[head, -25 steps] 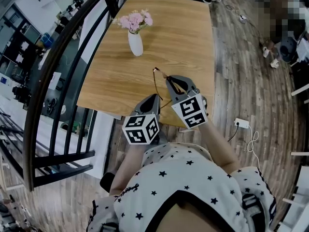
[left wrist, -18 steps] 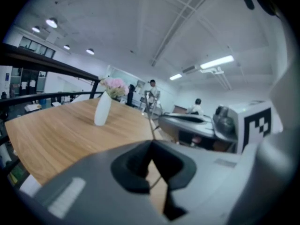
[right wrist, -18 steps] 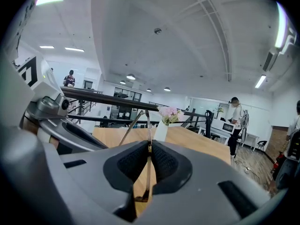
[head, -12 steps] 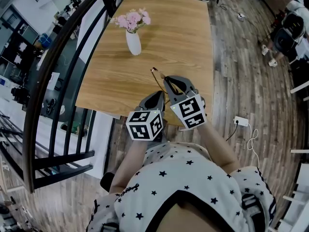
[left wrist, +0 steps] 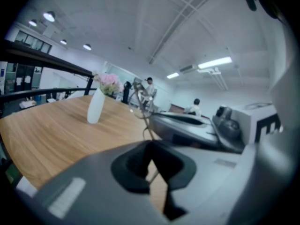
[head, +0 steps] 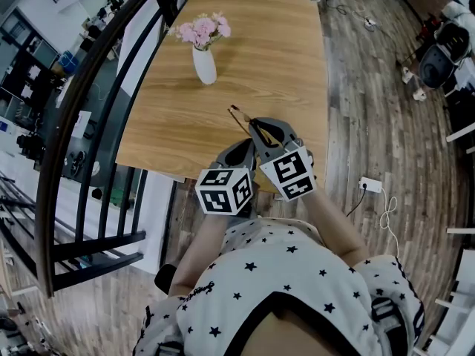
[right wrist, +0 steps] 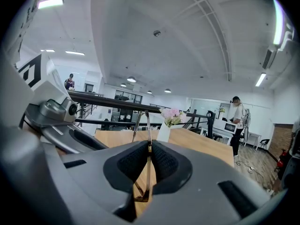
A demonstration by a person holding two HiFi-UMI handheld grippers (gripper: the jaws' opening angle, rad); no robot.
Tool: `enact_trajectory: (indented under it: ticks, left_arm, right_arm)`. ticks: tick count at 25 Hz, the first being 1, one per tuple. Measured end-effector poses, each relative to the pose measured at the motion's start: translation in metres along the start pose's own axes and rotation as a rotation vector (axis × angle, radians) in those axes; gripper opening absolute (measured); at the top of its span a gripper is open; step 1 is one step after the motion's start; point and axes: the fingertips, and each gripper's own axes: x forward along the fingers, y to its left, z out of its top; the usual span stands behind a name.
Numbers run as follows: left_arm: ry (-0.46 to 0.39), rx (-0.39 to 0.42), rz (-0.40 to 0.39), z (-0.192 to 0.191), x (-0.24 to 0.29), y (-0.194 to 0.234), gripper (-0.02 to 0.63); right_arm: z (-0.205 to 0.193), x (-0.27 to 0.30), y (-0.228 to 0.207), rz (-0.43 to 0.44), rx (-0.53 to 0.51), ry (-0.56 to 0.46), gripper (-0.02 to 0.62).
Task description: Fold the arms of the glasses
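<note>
We've got the glasses (head: pixel 239 114) lifted off the desk (head: pixel 286 58), hanging over its near edge and closer to the near right corner than the left one. Both grippers have a hold of them.

The left gripper (head: pixel 246 149) comes in from the near side. In its own view the jaws are closed down at the tips on one thin wire arm, which sticks up past them toward the rest of the frame.

The right gripper (head: pixel 257 127) sits just beside it, a bit farther onto the desk. Its view shows the jaws pressed together with a thin arm running straight up and down between the pads. A bit of that arm pokes out below and the frame rises above. The two marker cubes end up side by side.

Well apart from all that, a white vase (head: pixel 205 65) stands upright on the far half of the desk, toward the left edge, with pink flowers (head: pixel 200 30) in it. A black railing (head: pixel 96 87) curves along past the desk's left edge.
</note>
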Motion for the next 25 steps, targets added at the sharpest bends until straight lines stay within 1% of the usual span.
enact_trajectory:
  ticks: [6,12,17,25]
  left_arm:
    - [-0.009,-0.001,-0.003,0.003,0.000,-0.001,0.008]
    - [-0.026,0.001,0.009,0.007,-0.005,0.000,0.008]
    - [-0.036,-0.007,0.032,0.006,-0.012,0.008,0.008]
    - [-0.045,-0.043,0.080,-0.003,-0.025,0.027,0.008]
  right_arm:
    - [0.003,0.001,-0.003,-0.008,-0.001,-0.009,0.032]
    - [0.001,-0.001,-0.016,-0.044,0.020,-0.014,0.032]
    - [-0.002,-0.002,-0.028,-0.085,0.043,-0.016,0.032]
    - [-0.004,-0.005,-0.046,-0.129,0.064,-0.021,0.032]
